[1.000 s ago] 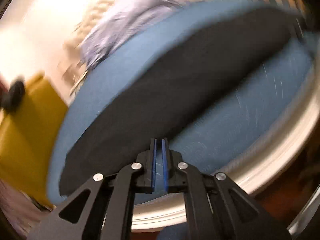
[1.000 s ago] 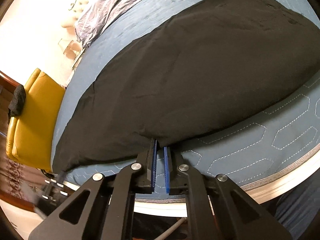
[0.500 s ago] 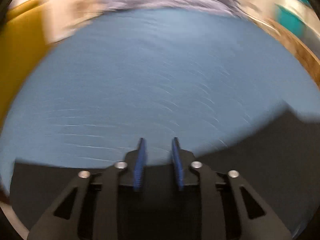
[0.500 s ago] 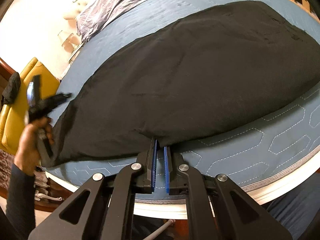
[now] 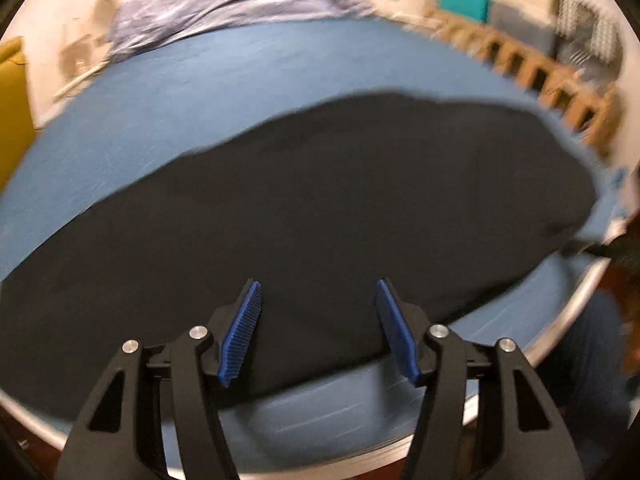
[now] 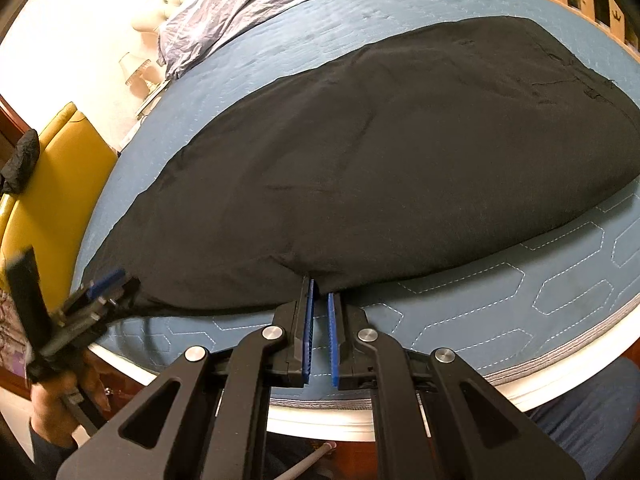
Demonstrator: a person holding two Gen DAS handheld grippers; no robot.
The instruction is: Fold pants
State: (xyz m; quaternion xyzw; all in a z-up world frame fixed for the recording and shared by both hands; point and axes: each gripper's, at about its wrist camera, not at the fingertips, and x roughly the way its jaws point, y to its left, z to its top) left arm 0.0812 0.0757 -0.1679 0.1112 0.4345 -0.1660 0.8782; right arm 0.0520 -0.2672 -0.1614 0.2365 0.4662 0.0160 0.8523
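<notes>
Black pants (image 6: pixel 380 160) lie spread flat across a blue quilted bed cover (image 6: pixel 480 312), waistband seams toward the right. My right gripper (image 6: pixel 320 288) is at the near edge of the fabric, jaws closed on the hem, where a small pucker runs to the tips. In the left wrist view the pants (image 5: pixel 320 200) fill the middle, and my left gripper (image 5: pixel 317 292) hovers wide open over their near edge with nothing held. The right wrist view shows the left gripper (image 6: pixel 100 284) blurred at the pants' left corner, held by a hand (image 6: pixel 52 400).
Crumpled lavender bedding (image 6: pixel 240 8) lies at the head of the bed. A yellow chair (image 6: pixel 52 168) stands off the bed's left side. A wooden slatted rail (image 5: pixel 540 72) runs along the far side, with teal storage boxes (image 5: pixel 464 0) behind. The white mattress edge (image 6: pixel 560 376) is close below.
My left gripper went from shut to wide open and swung in over the pants' left end. The right gripper stayed shut in place at the near hem.
</notes>
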